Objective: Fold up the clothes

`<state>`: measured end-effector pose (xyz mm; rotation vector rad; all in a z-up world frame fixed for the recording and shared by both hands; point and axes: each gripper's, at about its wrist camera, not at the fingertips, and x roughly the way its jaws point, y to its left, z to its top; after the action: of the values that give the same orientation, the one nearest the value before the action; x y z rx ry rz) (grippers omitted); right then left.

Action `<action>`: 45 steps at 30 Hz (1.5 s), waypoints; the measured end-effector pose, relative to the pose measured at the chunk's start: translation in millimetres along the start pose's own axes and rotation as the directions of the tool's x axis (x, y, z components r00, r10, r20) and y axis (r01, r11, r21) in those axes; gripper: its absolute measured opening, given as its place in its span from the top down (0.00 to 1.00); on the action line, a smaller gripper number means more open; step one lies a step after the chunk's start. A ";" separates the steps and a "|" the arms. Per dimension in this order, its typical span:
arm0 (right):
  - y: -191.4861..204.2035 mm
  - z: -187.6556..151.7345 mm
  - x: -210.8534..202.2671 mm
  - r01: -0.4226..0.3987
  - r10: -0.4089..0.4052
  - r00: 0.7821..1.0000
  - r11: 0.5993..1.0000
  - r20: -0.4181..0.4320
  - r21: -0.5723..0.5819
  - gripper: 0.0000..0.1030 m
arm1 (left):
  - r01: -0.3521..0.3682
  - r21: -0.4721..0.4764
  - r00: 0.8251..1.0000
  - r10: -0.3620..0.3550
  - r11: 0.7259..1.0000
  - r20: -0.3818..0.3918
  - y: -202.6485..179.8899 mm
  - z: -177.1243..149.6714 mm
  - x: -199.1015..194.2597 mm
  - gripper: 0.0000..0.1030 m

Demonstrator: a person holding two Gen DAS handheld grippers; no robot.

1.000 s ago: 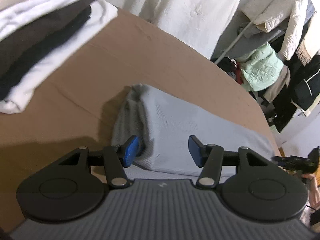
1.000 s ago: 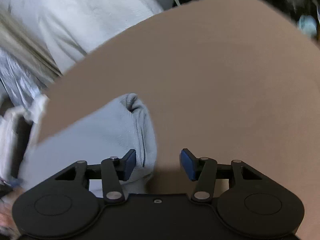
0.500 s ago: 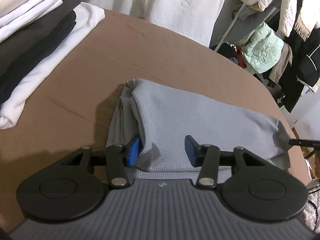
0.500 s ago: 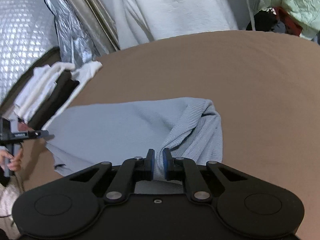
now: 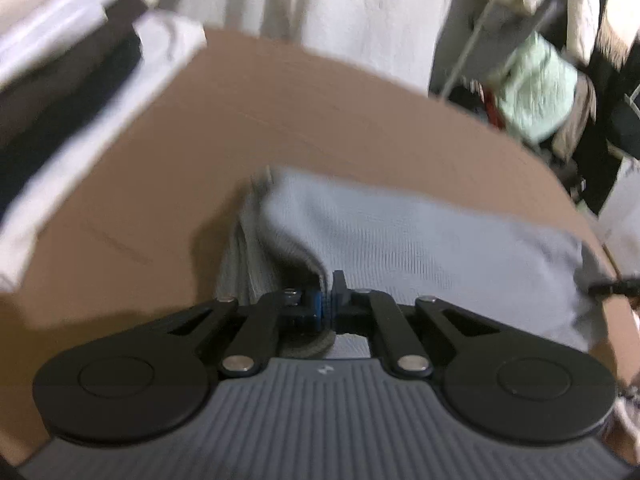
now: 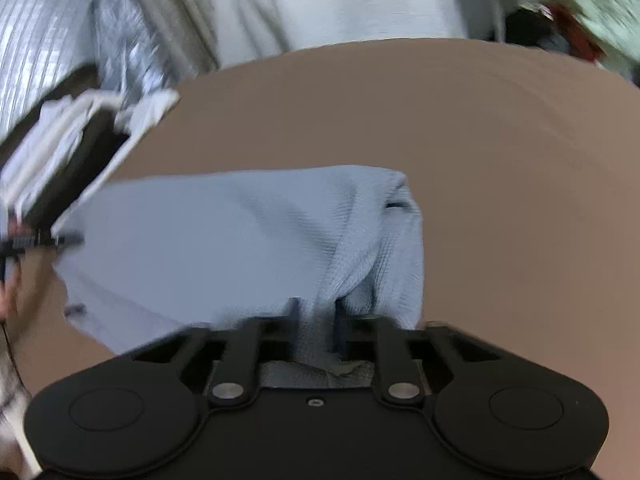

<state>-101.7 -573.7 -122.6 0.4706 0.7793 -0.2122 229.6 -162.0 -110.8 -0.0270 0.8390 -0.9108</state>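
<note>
- The grey shirt (image 5: 420, 240) lay folded on the brown table (image 5: 320, 120), long axis running left to right.
- The left gripper (image 5: 328, 308) pinched its near left edge.
- The right gripper (image 6: 316, 320) clamped its near right end.

Pale grey-blue folded garment (image 5: 420, 236): cloth, fine waffle-like knit, matt, soft creases; brown table surface (image 5: 320, 120): matt, smooth, looks like cardboard or paper, faint crease lines; left gripper (image 5: 327, 306): black matt plastic arms, bright metal pivot pins, ribbed blue pads, grey ribbed plastic body; right gripper (image 6: 316, 320): black matt plastic, metal pins; stack of folded white and dark clothes (image 5: 60, 80): cloth, matt; silver quilted sheet (image 6: 44, 40): foil-like, glossy; mint-green padded jacket (image 5: 536, 84): quilted fabric, finish blurred.
</note>
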 end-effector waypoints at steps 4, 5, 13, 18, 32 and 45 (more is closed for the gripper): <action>-32.5 6.8 -38.0 -0.191 0.155 0.972 0.959 0.178 0.210 0.94 | 0.189 -0.263 0.979 -0.161 0.946 0.125 43.8 23.3 -37.9 0.96; -37.4 5.2 -45.6 -0.215 0.168 0.965 0.945 0.200 0.246 0.94 | 0.184 -0.269 0.980 -0.155 0.945 0.127 49.2 21.8 -43.8 0.96; -32.7 -5.6 -36.2 -0.127 0.157 0.985 0.940 -0.070 0.316 0.95 | 0.017 -0.295 0.991 -0.055 0.955 -0.121 66.4 -3.9 -26.5 0.96; -12.0 -9.9 -49.7 -0.070 0.087 0.992 0.982 -0.092 0.176 0.95 | -0.019 -0.284 0.989 -0.024 0.959 -0.147 59.0 -8.5 -31.4 0.96; -2.9 -15.8 -24.2 0.099 -0.058 0.952 0.987 -0.301 0.123 0.95 | -0.187 -0.144 0.954 0.144 0.972 -0.263 29.1 -30.3 -23.2 0.92; 23.3 -13.2 -62.2 0.228 -0.224 0.973 0.965 -0.049 0.129 0.32 | -0.149 -0.220 0.988 0.156 0.964 0.019 -32.6 -20.3 -86.1 0.79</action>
<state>-145.1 -546.2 -78.4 0.5127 0.8560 -0.4724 166.0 -115.6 -59.0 -0.1676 0.8920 -0.6685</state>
